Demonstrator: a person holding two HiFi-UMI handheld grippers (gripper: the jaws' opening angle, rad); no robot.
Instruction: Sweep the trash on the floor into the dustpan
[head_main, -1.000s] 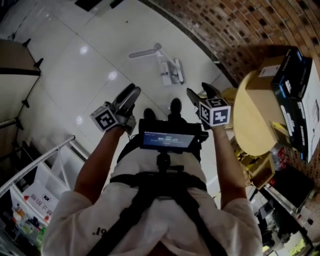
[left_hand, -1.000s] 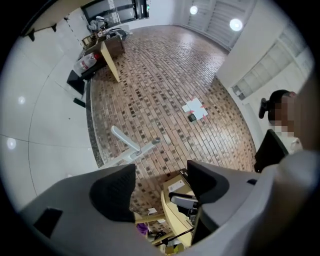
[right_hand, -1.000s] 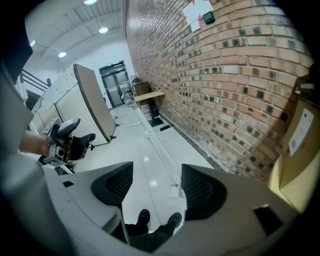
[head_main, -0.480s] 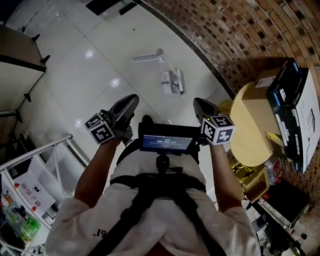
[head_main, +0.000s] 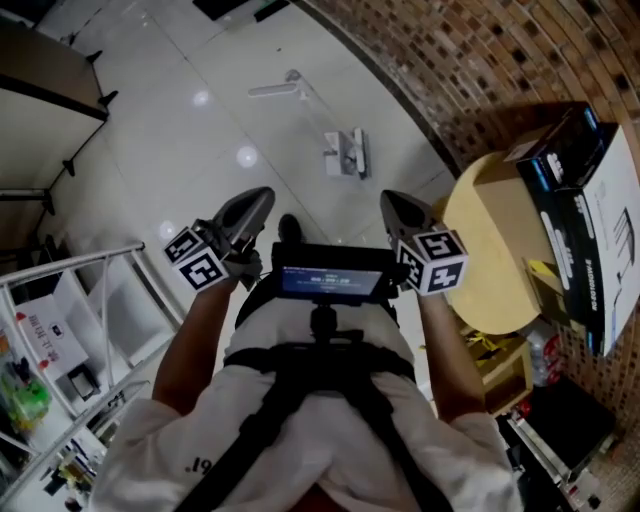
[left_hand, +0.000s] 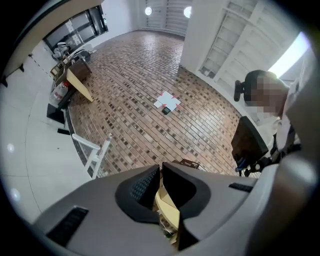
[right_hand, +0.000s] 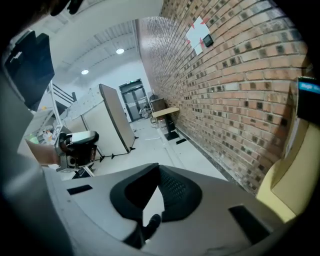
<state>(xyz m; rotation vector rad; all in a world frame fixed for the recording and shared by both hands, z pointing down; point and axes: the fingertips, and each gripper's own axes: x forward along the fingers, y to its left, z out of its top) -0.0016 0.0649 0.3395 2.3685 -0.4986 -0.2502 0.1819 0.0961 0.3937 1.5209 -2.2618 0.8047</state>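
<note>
Both my jaws have just been closing, and now each pair stands shut, tips met, with nothing between them. My left gripper (head_main: 260, 196) and right gripper (head_main: 389, 198) hover side by side above the floor (head_main: 170, 140), well apart, one on either side of the small screen (head_main: 331, 282) mounted at my chest. The left points roughly level; the right tilts downward.

The white dustpan (head_main: 345, 152) lies on the pale tiles ahead of my shoe (head_main: 290, 227), near the foot of the brick wall (head_main: 470, 60) and well clear of both grippers. A long white piece (head_main: 275, 89) lies just beyond it – a broom or the pan's own handle, I cannot tell. I cannot make out any trash on the tiles.

To my right a round yellow table (head_main: 495, 250) stands against the wall, carrying a black box (head_main: 572, 190). At my left is a white rack (head_main: 95, 300).
</note>
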